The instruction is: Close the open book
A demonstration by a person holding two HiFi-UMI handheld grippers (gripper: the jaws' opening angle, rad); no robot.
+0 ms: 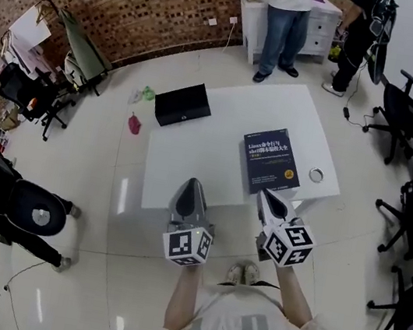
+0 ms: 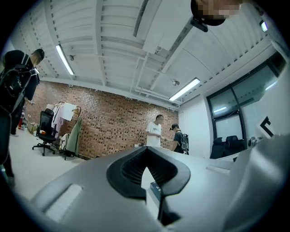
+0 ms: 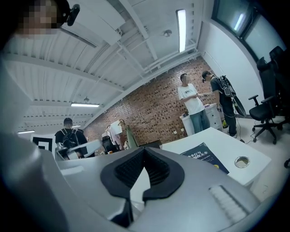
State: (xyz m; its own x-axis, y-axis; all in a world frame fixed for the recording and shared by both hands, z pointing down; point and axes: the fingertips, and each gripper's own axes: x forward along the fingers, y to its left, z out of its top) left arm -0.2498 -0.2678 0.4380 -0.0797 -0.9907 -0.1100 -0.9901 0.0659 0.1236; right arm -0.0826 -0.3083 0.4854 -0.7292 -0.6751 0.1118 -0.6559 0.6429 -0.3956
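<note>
1. Spanning the space ahead of both sets of fingers, the white table carries everything. The left gripper and right gripper hang at its near edge, probably because nothing there needs handling.
2. The black box sits well beyond the left fingers, apart from the task.
3. The book lies flat and closed, dark cover up, near and ahead of the right fingers, untouched; the task looks done.
4. A small metal ring rests beyond the right fingers, beside the book.
5. Both grippers' fingers are pressed together, pinching nothing.
</note>
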